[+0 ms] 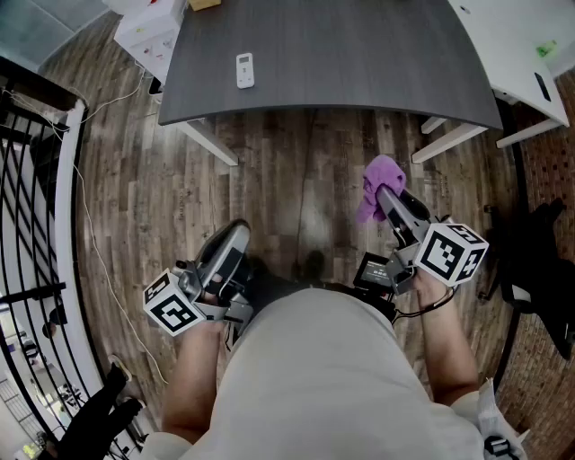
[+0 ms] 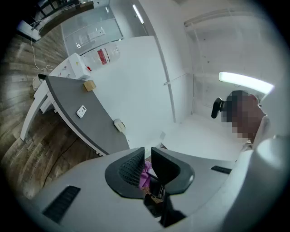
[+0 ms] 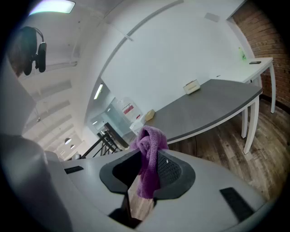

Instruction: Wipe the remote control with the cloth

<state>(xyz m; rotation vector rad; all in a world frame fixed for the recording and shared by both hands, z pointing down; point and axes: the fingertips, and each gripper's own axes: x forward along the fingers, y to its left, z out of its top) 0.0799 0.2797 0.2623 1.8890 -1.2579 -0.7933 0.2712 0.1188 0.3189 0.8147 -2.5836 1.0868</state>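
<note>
The white remote control [image 1: 244, 70] lies on the grey table [image 1: 341, 54], near its left end; it also shows small in the left gripper view [image 2: 81, 111]. I stand on the wood floor a step back from the table. My right gripper [image 1: 386, 193] is shut on a purple cloth [image 1: 379, 182], which bunches above the jaws [image 3: 149, 149] and hangs between them. My left gripper [image 1: 235, 232] is low at my left side, jaws together with only a thin slit [image 2: 148, 156] and nothing in them. Both grippers are well short of the remote.
A white desk [image 1: 517, 54] adjoins the grey table at the right. White boxes [image 1: 148, 27] stand at the table's left end, with a cable trailing over the floor. A black railing [image 1: 36, 180] runs along the left. A brown box [image 2: 89, 85] sits on the table.
</note>
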